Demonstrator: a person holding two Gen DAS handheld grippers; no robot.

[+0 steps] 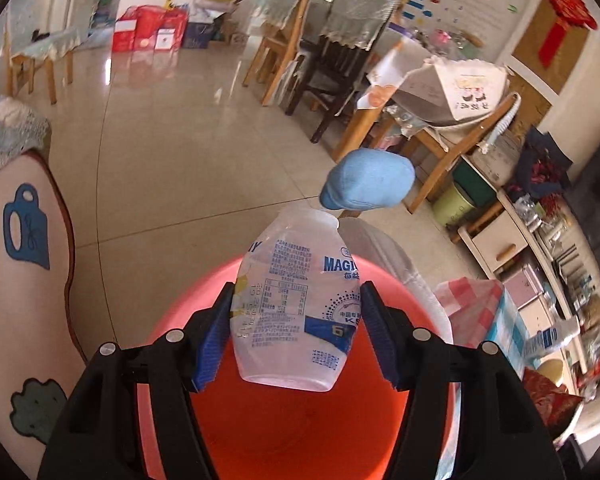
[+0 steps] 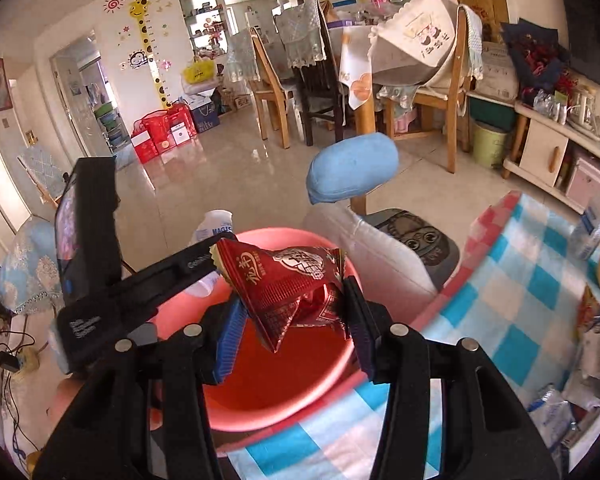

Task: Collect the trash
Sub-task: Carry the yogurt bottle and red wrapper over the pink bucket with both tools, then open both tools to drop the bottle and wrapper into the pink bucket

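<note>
Checkered surface (image 2: 512, 300) right of jaws; left gripper (image 1: 296, 320) clamps bottle (image 1: 296, 300), right gripper (image 2: 290, 312) clamps red wrapper (image 2: 288, 280), both above red basin (image 2: 268, 380).

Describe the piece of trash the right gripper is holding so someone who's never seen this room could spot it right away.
Find the round red basin resting on the blue, white and pink checked cloth. Just above its opening, the right gripper pinches a crumpled dark red snack wrapper with gold characters. The other trash over the basin is a clear plastic bottle printed in blue, held by the left gripper.
</note>
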